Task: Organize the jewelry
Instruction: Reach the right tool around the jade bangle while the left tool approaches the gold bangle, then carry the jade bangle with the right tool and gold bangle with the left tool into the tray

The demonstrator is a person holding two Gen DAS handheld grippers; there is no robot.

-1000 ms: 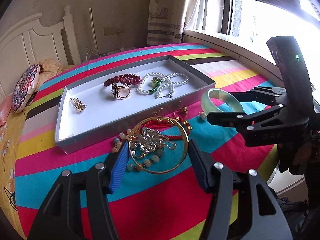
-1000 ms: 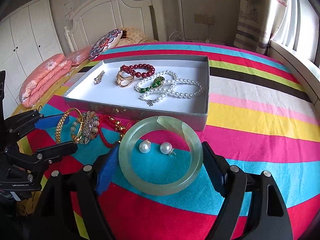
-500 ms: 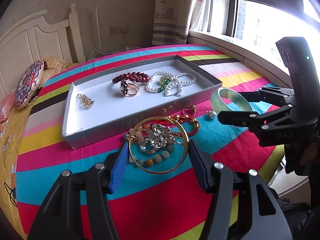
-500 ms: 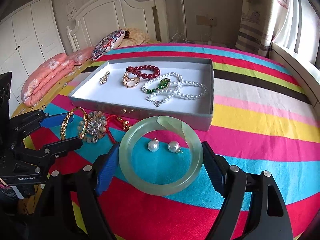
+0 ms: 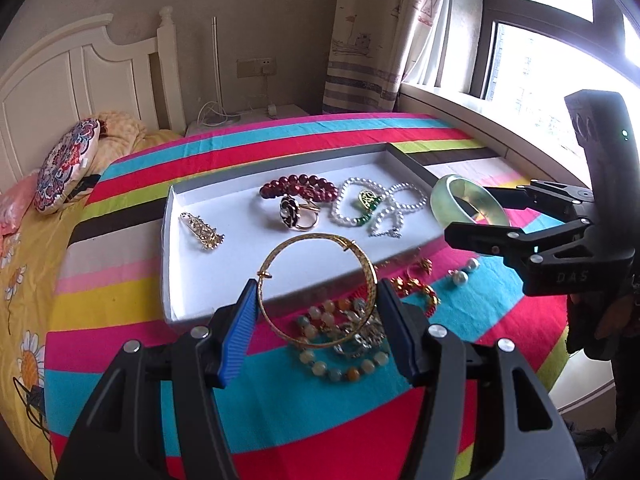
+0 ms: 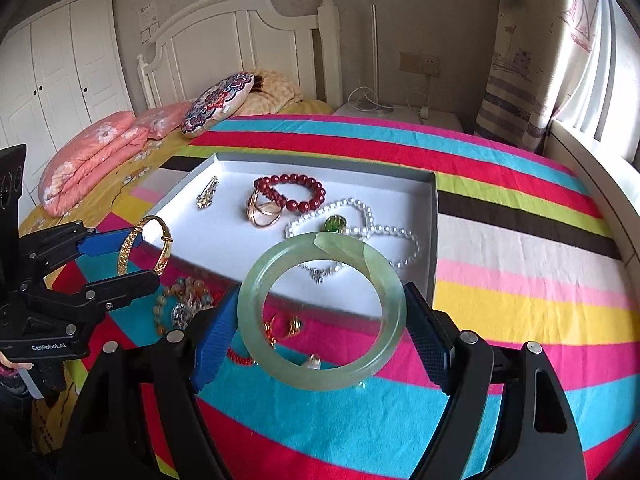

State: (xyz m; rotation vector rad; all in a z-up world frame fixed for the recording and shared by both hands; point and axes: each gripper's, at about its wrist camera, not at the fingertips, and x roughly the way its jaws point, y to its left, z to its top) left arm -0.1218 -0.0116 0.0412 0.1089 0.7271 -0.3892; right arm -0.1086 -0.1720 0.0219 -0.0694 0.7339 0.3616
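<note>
My left gripper (image 5: 316, 316) is shut on a thin gold bangle (image 5: 370, 276) and holds it in the air over the near edge of the white jewelry tray (image 5: 224, 264). My right gripper (image 6: 320, 320) is shut on a pale green jade bangle (image 6: 256, 300), raised over the tray's near right corner. The jade bangle also shows in the left wrist view (image 5: 452, 196). The tray holds a red bead bracelet (image 5: 298, 184), a flower ring (image 5: 294, 210), a pearl necklace (image 5: 352, 200) and a gold brooch (image 5: 200, 230).
On the striped cloth in front of the tray lie a multicolour bead bracelet with a silver piece (image 5: 340, 340), a red-and-gold bracelet (image 5: 416, 288) and two pearl earrings (image 5: 464, 272). A bed with pillows (image 6: 96, 152) is to the left, a window sill (image 5: 480, 120) to the right.
Both grippers have lifted their bangles off the cloth and moved them forward to the tray's near edge. The pearl earrings and bead bracelet stayed on the cloth.
</note>
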